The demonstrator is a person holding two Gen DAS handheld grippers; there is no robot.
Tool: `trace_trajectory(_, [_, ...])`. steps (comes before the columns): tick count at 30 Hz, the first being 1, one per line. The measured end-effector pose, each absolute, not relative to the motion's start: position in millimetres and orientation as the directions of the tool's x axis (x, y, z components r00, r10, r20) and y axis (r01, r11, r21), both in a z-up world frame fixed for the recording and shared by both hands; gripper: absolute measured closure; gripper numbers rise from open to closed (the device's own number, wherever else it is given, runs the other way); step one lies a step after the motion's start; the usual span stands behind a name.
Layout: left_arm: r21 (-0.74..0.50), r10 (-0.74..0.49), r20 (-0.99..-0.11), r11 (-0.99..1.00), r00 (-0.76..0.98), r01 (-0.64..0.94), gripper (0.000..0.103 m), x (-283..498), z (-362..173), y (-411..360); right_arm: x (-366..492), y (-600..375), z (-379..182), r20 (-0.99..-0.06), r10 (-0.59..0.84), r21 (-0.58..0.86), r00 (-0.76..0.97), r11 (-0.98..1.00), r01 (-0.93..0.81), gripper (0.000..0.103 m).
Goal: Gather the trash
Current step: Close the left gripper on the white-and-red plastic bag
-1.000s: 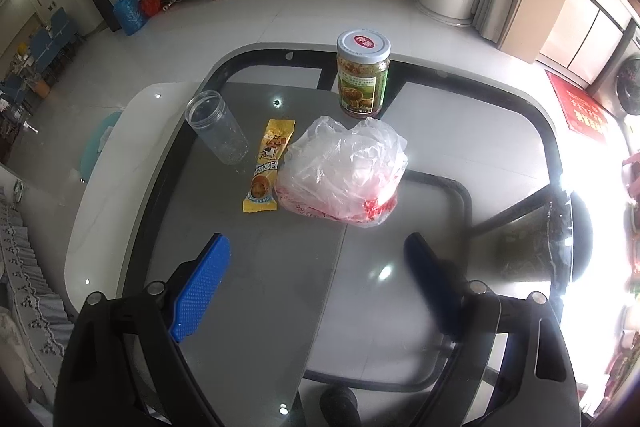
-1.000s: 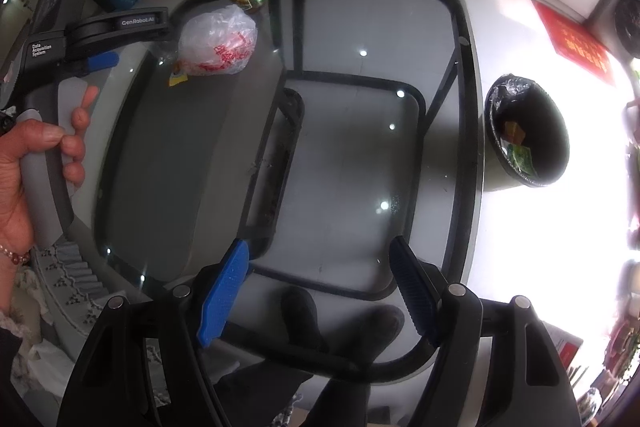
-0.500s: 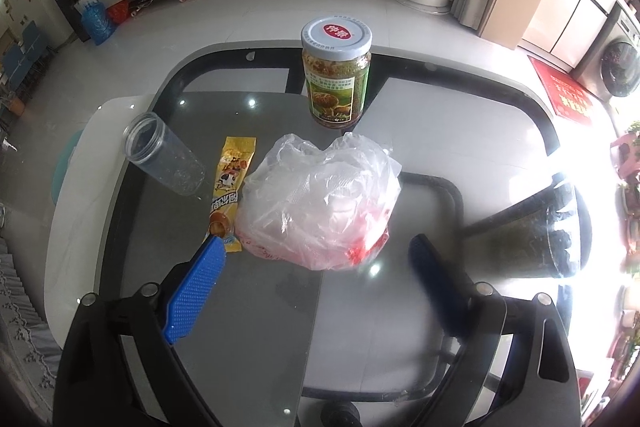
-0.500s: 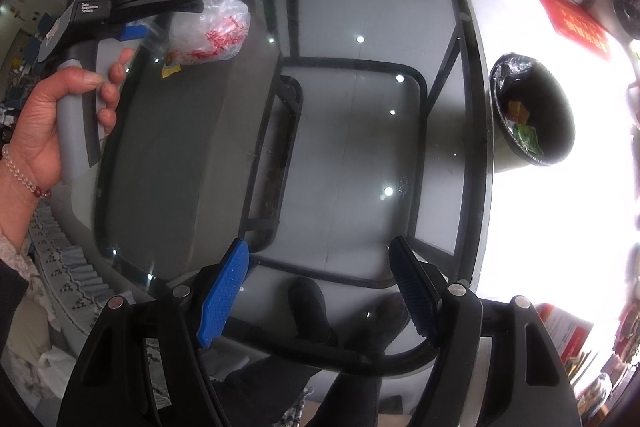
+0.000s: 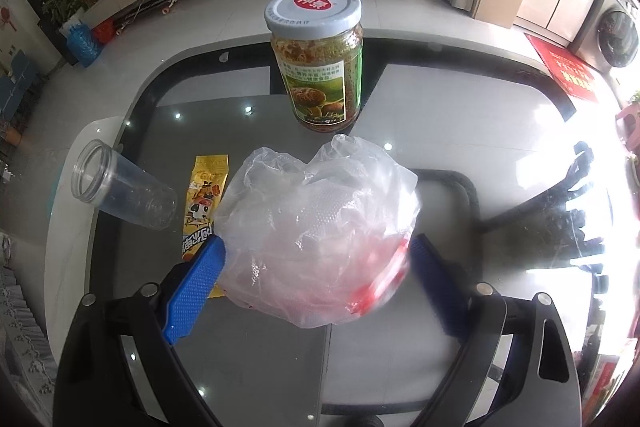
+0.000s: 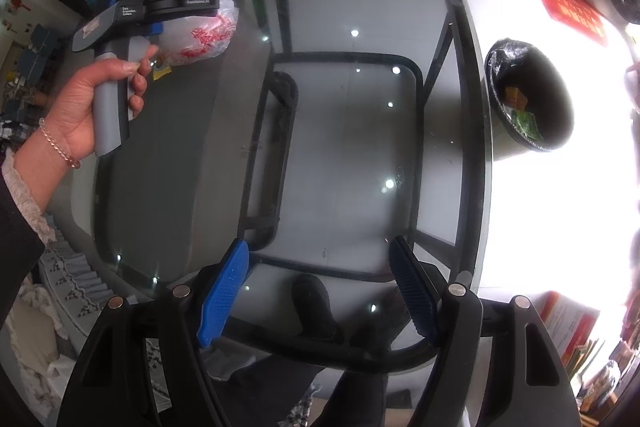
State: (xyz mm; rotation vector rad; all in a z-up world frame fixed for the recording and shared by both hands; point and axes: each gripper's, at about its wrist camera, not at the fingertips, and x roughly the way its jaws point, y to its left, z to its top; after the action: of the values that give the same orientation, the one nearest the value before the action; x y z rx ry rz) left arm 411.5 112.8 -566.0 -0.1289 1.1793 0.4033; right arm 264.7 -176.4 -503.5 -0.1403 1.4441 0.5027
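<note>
Now the left tool [image 5: 316, 259] straddles the crumpled plastic bag [image 5: 320, 227], jaws spread and not yet pinching; the bag sits on the glass surface [image 5: 248, 367] just before the jar [image 5: 316, 63]. Best close low, gathering film. The right tool [image 6: 320, 291] hangs open, empty.

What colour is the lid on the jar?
The lid is white with a red circle, clearest in the left wrist view.

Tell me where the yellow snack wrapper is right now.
In the left wrist view the yellow snack wrapper lies flat on the glass table, between the tipped clear cup on its left and the plastic bag on its right.
</note>
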Motion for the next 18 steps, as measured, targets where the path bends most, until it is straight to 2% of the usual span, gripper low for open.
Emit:
trace_trajectory(2, [0.117, 0.243, -0.916, 0.923, 0.320, -0.365, 0.013, 412, -569, 113, 263, -177, -505, -0.969, 0.242, 0.206, 0.040, 0.891, -0.406, 0.033])
trace_trajectory(7, [0.117, 0.227, -0.928, 0.930, 0.295, -0.348, 0.050, 418, -577, 115, 262, -178, -510, -0.969, 0.247, 0.215, 0.031, 0.894, -0.394, 0.033])
trace_trajectory(8, [0.120, 0.227, -0.930, 0.931, 0.289, -0.345, 0.053, 420, -578, 115, 262, -177, -510, -0.968, 0.249, 0.217, 0.031, 0.893, -0.393, 0.033])
trace_trajectory(10, [0.121, 0.225, -0.931, 0.933, 0.286, -0.339, 0.067, 420, -581, 115, 262, -177, -509, -0.967, 0.253, 0.220, 0.033, 0.892, -0.394, 0.033])
trace_trajectory(13, [0.121, 0.224, -0.934, 0.931, 0.279, -0.345, 0.082, 421, -583, 117, 262, -175, -509, -0.966, 0.257, 0.223, 0.034, 0.891, -0.396, 0.033])
trace_trajectory(18, [0.113, 0.226, -0.934, 0.922, 0.277, -0.371, 0.087, 419, -583, 118, 263, -175, -509, -0.965, 0.260, 0.226, 0.035, 0.891, -0.393, 0.033])
